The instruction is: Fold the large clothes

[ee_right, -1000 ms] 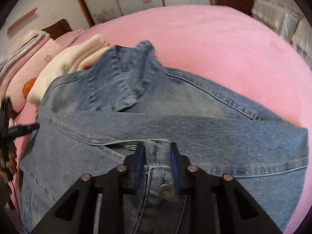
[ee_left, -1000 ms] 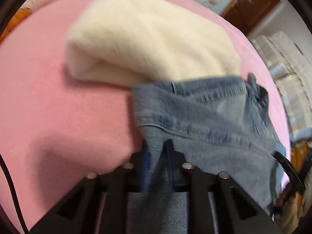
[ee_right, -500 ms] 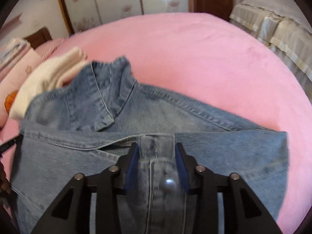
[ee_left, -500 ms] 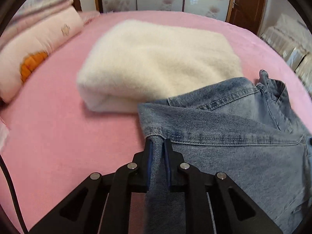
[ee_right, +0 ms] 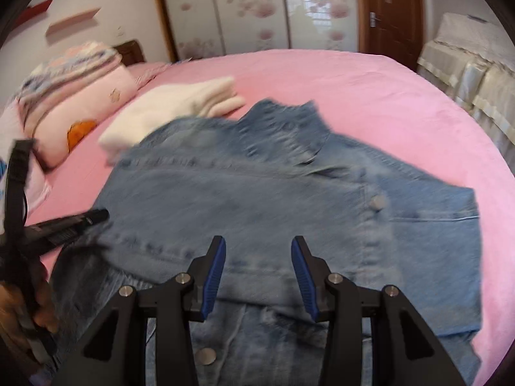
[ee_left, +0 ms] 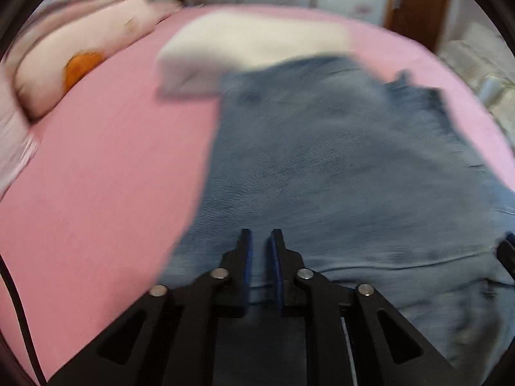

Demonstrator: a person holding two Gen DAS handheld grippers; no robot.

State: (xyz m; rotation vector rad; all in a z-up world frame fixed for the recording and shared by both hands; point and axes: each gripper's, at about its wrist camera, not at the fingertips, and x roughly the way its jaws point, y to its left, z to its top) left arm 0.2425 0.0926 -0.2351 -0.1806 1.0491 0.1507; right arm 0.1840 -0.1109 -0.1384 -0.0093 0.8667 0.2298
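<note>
A blue denim jacket [ee_right: 273, 193] lies folded on the pink bed [ee_right: 354, 80], collar at the far side. It also shows, blurred, in the left wrist view [ee_left: 322, 167]. My right gripper [ee_right: 257, 251] is open and empty just above the jacket's near fold. My left gripper [ee_left: 260, 241] has its jaws a narrow gap apart over the jacket's near left part, with no cloth between them. The left gripper also shows at the left edge of the right wrist view [ee_right: 93, 217].
A folded cream sweater [ee_right: 173, 106] lies beyond the jacket, touching its far left edge. Pink pillows and folded bedding [ee_right: 74, 96] are stacked at the left. A covered sofa [ee_right: 466, 74] stands at the right, wardrobe doors and a brown door behind.
Both grippers have let go of the denim jacket and pulled back; the right jaws opened wide, the left only slightly. The jacket's folded edge now lies flat on the bed.
</note>
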